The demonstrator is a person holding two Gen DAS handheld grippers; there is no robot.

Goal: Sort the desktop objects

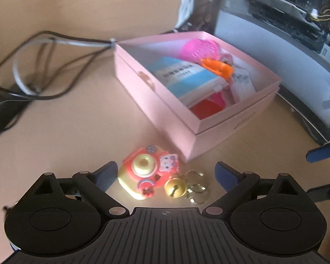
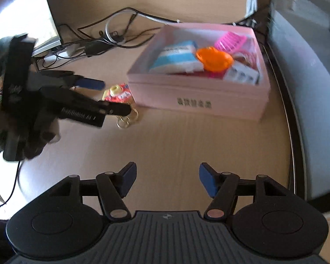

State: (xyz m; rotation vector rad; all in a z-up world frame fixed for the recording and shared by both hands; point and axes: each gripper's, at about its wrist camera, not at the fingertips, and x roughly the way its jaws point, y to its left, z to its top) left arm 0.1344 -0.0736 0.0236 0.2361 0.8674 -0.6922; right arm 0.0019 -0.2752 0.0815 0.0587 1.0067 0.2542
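A red and yellow toy camera keychain (image 1: 146, 175) with a gold bell (image 1: 175, 187) and rings lies on the beige desk in front of the pink box (image 1: 209, 132). My left gripper (image 1: 166, 173) is open, with the keychain between its blue fingers and neither pad touching it. The right wrist view shows the same keychain (image 2: 117, 93) beside the box (image 2: 198, 94), with the left gripper (image 2: 107, 98) around it. The box holds a blue and white pack (image 2: 176, 58), an orange piece (image 2: 213, 60), a pink basket (image 2: 230, 41) and other small items. My right gripper (image 2: 168, 172) is open over bare desk.
Black and grey cables (image 1: 44, 66) lie on the desk left of the box. A computer case (image 1: 286, 33) stands behind and right of it. A monitor foot (image 2: 48, 41) and more cables (image 2: 103, 37) sit at the back left. A person's hand (image 2: 22, 132) holds the left gripper.
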